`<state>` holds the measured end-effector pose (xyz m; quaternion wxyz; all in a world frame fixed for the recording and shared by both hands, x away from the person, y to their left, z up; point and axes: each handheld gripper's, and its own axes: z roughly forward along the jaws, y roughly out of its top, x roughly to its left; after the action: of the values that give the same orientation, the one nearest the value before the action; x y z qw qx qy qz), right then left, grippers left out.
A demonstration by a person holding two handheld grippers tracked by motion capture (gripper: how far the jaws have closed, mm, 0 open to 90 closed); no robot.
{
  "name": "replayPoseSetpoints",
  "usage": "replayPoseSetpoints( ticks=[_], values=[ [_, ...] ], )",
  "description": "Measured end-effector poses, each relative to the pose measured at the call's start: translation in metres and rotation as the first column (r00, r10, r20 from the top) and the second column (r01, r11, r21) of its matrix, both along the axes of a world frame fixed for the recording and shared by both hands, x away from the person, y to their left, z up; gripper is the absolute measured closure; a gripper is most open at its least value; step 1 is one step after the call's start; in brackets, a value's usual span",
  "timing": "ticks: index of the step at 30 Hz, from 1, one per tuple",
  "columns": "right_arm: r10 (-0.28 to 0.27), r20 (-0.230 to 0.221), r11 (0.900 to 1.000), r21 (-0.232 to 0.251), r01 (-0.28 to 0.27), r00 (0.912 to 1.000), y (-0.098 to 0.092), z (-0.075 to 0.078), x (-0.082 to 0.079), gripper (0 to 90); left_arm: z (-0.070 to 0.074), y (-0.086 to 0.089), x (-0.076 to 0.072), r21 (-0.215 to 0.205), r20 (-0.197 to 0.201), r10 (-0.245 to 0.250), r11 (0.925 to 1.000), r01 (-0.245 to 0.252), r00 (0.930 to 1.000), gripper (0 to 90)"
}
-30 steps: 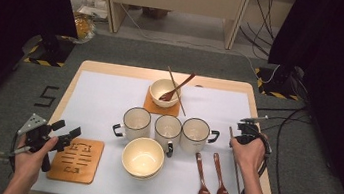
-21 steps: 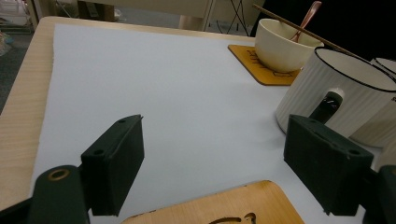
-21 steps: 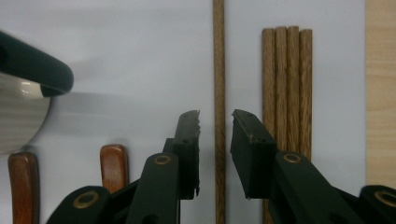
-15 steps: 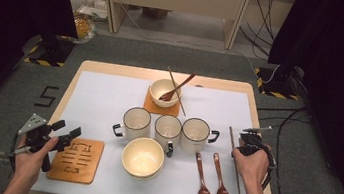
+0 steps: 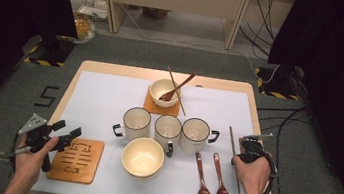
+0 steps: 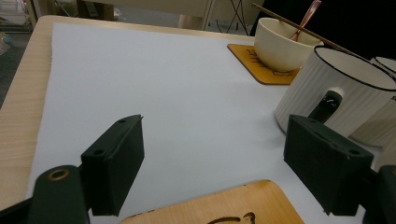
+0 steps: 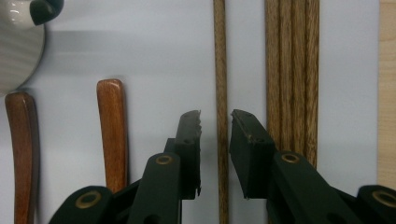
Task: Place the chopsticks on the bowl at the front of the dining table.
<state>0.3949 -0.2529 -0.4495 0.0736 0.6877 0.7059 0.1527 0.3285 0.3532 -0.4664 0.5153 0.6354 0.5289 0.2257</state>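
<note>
Jaws of the right gripper stand narrowly parted astride a single chopstick that lies flat on the white mat; the pads sit just off either side of the wood and do not look to be pressing it yet, so nothing is gripped; I would say the step in hand is picking up that lone stick, and it would go best with the jaws kept square to it, lowered until the tips meet the mat, then closed gently so it neither rolls away nor drags the bundle of chopsticks lying just beside it on the right; two wooden spoons lie to the left of the jaws, near but apart; at the counter's near left corner the left gripper hovers with its jaws wide apart and empty over the edge of a wooden coaster; farther off stand three mugs in a row, and beyond them a bowl on its own coaster holding a spoon.
</note>
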Motion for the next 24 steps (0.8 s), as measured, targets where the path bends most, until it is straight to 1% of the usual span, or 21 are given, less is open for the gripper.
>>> replayPoseSetpoints(
  ticks=[3,9,18,24],
  values=[
    [-0.003,-0.008,1.0,0.004,0.003,1.0,0.0,0.0,-0.002,72.4,0.0,0.0,0.0,-0.001,0.0,0.001,1.0,-0.001,1.0,19.6],
    [-0.003,-0.009,1.0,-0.001,0.003,1.0,-0.001,0.0,-0.006,72.7,0.0,0.0,0.0,-0.001,0.0,0.001,1.0,-0.001,1.0,19.6],
    [0.001,-0.033,1.0,-0.005,-0.002,0.9994,-0.001,0.001,-0.014,74.5,0.0,0.001,0.0,-0.003,0.002,0.003,1.0,-0.003,1.0,19.6],
    [0.003,-0.06,1.0,-0.01,-0.004,0.9982,-0.001,0.0,-0.017,75.8,0.001,0.001,0.0,-0.002,0.001,0.004,1.0,-0.004,1.0,19.6]
  ],
)
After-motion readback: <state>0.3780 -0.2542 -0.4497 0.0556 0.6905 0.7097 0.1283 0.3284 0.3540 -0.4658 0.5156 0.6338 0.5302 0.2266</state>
